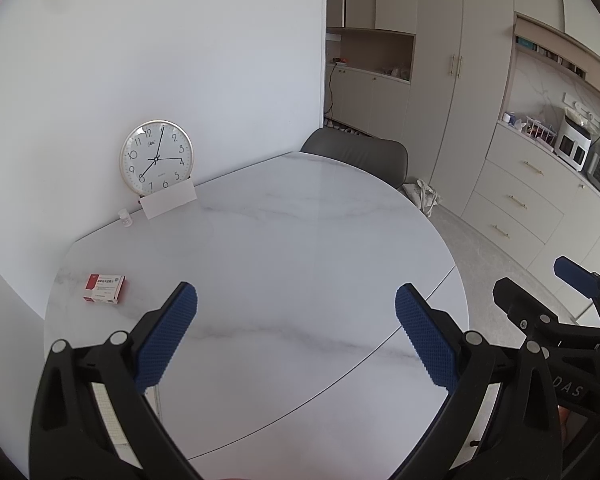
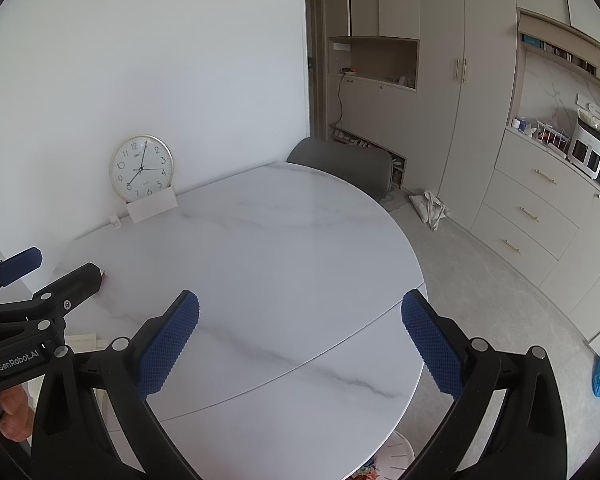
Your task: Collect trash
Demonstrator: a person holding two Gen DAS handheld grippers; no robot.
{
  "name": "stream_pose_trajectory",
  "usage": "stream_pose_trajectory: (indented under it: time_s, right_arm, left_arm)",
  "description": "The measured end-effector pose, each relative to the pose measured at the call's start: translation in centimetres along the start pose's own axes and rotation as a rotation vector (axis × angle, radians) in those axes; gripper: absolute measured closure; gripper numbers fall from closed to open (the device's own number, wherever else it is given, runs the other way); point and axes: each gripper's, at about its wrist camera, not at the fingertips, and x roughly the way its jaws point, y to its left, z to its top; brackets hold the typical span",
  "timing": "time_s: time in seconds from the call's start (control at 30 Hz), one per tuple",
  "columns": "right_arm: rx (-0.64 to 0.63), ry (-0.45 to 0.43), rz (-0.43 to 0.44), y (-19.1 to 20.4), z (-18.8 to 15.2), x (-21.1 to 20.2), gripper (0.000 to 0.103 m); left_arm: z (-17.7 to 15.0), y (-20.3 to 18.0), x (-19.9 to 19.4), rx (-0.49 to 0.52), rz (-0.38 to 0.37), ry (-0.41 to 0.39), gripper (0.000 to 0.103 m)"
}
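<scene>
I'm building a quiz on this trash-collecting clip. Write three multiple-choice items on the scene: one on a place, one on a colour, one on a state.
1. Where does the clock stand?
A. On the table against the wall
B. On the chair
C. On the floor

2. What colours is the small box on the table?
A. Green and black
B. Red and white
C. All yellow

3. How is the left gripper?
A. Shut on the box
B. Shut on nothing
C. Open, holding nothing

Answers:
1 A: it leans at the table's far edge by the wall.
2 B: red end, white face.
3 C: its blue pads stand wide apart over bare table.
</scene>
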Motion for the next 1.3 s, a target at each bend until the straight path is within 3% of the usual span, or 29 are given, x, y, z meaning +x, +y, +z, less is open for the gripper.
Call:
stream_pose_trajectory:
  time_s: [1.3]
  right_arm:
    - [-0.008,0.009,0.001,-1.4,-0.2,-0.2,0.002]
  left_arm:
    - [-0.2,0.2,0.1,0.008,0.012,-0.002,0.008]
